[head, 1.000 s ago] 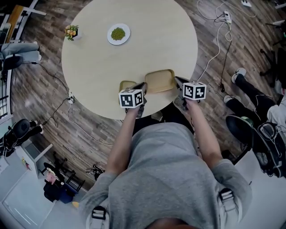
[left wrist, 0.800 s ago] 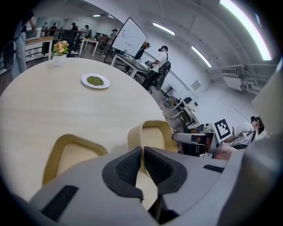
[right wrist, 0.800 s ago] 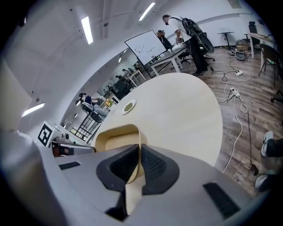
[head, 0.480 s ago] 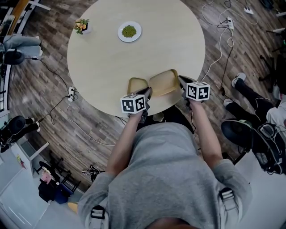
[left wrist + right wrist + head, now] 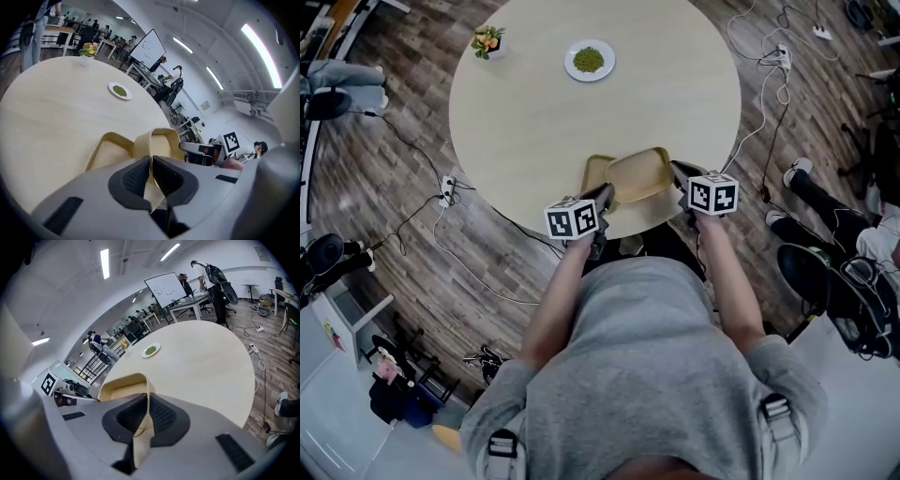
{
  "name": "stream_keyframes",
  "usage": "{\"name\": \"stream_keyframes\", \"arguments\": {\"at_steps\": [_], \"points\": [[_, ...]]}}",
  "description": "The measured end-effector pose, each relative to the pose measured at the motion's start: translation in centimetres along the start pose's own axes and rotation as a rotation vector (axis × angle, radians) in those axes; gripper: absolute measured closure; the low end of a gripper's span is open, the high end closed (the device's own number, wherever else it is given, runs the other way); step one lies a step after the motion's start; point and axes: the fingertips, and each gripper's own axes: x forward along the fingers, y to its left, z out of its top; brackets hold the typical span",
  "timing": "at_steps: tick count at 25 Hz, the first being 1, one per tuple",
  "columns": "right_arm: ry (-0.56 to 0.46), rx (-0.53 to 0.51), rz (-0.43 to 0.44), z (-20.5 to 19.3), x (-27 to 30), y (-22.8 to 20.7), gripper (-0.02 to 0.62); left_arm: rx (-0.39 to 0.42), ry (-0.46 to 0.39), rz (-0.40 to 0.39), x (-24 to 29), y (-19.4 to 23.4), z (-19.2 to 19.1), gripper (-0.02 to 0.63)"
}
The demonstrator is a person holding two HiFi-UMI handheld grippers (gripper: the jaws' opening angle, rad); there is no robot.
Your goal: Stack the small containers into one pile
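Left arm: bare forearm stretched forward from a grey sleeve. Left hand-held gripper at the near edge of the surface, marker cube on top.
Left jaws: nearly pressed together, pinching the left rim of the upper container.
Right jaws: right hand-held gripper likewise clamped on the right rim of that container, thin wall sandwiched between the pads.
Right arm: bare forearm forward, roughly level with the left, marker cube on top.
Lower container: flat on the surface, left of the held one, its right part covered in the head view. Contact between the two can't be made out.
Shapes: both containers shallow, rounded-rectangular trays. Tan, smooth, thin-walled, rim curving up.
Pads: black, cross-hatched grip texture, set in grey moulded gripper bodies.
Surface: round, pale wood tone, matte, plain.
Far items: small potted plant at the far left edge, white plate with a green heap just right of it. Both well apart from the containers.
Edges: both containers close to the near rim of the surface, right in front of the torso.
Open room: wide bare stretch of surface between the containers and the plate, also out to the right.
Floor: dark wood planks all round.
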Motion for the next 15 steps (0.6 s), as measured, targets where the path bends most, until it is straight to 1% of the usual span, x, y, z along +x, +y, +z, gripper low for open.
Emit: {"name": "stream_keyframes", "arguments": {"at_steps": [3,6,10,15], "points": [[0.014,-0.024,0.015,-0.1,0.9,1.8,0.571,-0.028,-0.023,0.006,-1.5,1.2,-0.2,0.566],[0.033,-0.051,0.031,0.0,2.0,3.5,0.571,-0.075,-0.051,0.009,-2.6,2.6,-0.4,0.568],[0.069,-0.099,0.051,-0.2,3.4,5.3,0.571,-0.15,-0.08,0.024,-3.9,4.3,-1.3,0.568],[0.119,-0.177,0.072,-0.2,5.5,6.9,0.571,-0.27,-0.145,0.0,-4.9,5.9,-1.9,0.568]]}}
